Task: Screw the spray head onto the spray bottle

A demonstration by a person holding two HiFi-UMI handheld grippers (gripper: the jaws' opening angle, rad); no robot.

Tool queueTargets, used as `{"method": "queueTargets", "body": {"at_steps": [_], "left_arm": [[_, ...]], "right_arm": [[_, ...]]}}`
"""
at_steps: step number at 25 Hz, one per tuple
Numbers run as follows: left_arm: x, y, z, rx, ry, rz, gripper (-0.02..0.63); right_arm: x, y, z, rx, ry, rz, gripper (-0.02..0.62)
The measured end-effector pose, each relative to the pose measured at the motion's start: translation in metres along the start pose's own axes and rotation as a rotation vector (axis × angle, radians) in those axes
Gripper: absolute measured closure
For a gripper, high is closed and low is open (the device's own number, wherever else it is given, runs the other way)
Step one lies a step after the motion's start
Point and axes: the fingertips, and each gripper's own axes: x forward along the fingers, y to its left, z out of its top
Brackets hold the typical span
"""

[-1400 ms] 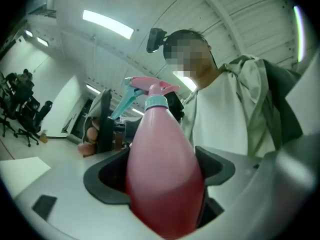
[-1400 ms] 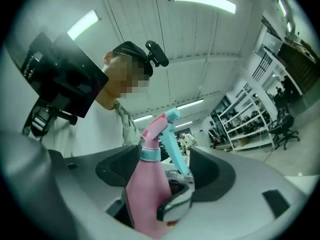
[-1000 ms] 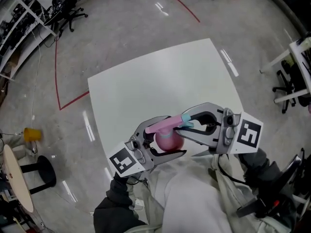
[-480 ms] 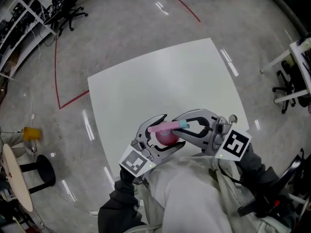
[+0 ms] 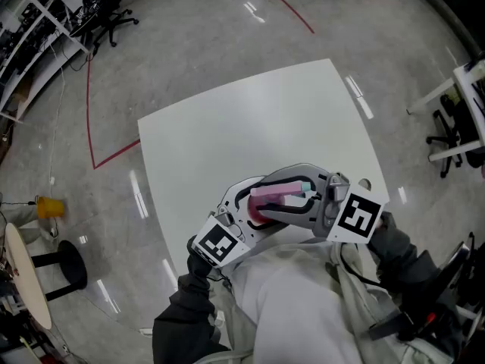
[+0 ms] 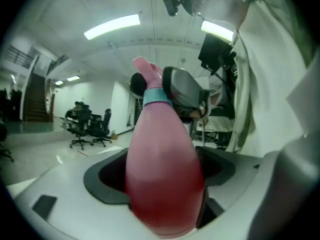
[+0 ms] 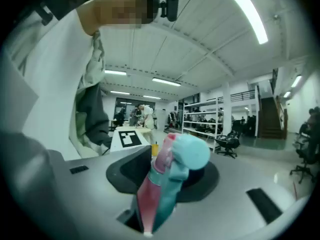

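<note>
Left gripper (image 6: 162, 169): jaws set wide and clamped on the body of the pink spray bottle (image 6: 160, 134), which fills the gap between them. The bottle stands upright in this grip, neck upward, with a teal collar (image 6: 156, 97) round the neck.

Right gripper (image 7: 165, 184): its jaws have just been opening. They stand apart with the spray head (image 7: 170, 179) between them, and the pads do not appear to press on it. The head is pink and teal, with a rounded teal knob (image 7: 192, 151) at its upper end.

Position of work: in the head view the two grippers meet nose to nose, the left from the lower left and the right from the right, each carrying its marker cube (image 5: 220, 244) (image 5: 357, 214). The spray head sits on top of the bottle's neck. How far it is screwed down cannot be determined.

Location: the bottle is at the near edge of the white table (image 5: 250, 120), close in front of the person's pale garment (image 5: 288, 309). Whether its base touches the table cannot be told.

Surroundings: polished grey floor with a red line (image 5: 89, 105), a yellow object (image 5: 50, 207) at the left, a black stool (image 5: 70, 268) and office chairs (image 5: 114, 17) well away from the table.
</note>
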Motion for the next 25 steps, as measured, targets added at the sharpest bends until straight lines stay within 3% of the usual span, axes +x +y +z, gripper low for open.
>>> {"method": "queueTargets", "body": {"at_steps": [4, 7, 9, 12, 14, 16, 18, 22, 25], "left_arm": [[0.0, 0.027, -0.018, 0.049, 0.052, 0.163, 0.183], [0.004, 0.037, -0.036, 0.085, 0.104, 0.223, 0.183], [0.01, 0.041, -0.05, 0.105, 0.11, 0.242, 0.184], [0.014, 0.049, -0.066, 0.112, 0.082, 0.282, 0.183], [0.011, 0.057, -0.074, 0.063, 0.061, 0.326, 0.183], [-0.002, 0.07, -0.086, -0.01, 0.048, 0.398, 0.183], [-0.026, 0.084, -0.1, -0.071, 0.042, 0.493, 0.183], [-0.072, 0.098, -0.115, -0.156, 0.033, 0.67, 0.183], [-0.089, 0.093, -0.117, -0.193, 0.017, 0.735, 0.183]], "right_arm": [[0.012, -0.021, -0.015, 0.062, 0.004, -0.141, 0.468], [0.021, -0.023, -0.032, 0.044, 0.08, -0.232, 0.469], [0.027, -0.019, -0.045, -0.02, 0.128, -0.255, 0.469], [0.036, -0.015, -0.058, -0.125, 0.124, -0.216, 0.471], [0.035, -0.024, -0.064, -0.126, 0.068, -0.207, 0.471], [0.029, -0.044, -0.069, -0.044, -0.001, -0.25, 0.471], [0.027, -0.067, -0.08, 0.012, -0.002, -0.294, 0.471], [0.034, -0.102, -0.111, -0.11, 0.078, -0.304, 0.472], [0.036, -0.115, -0.131, -0.131, 0.078, -0.322, 0.471]]}}
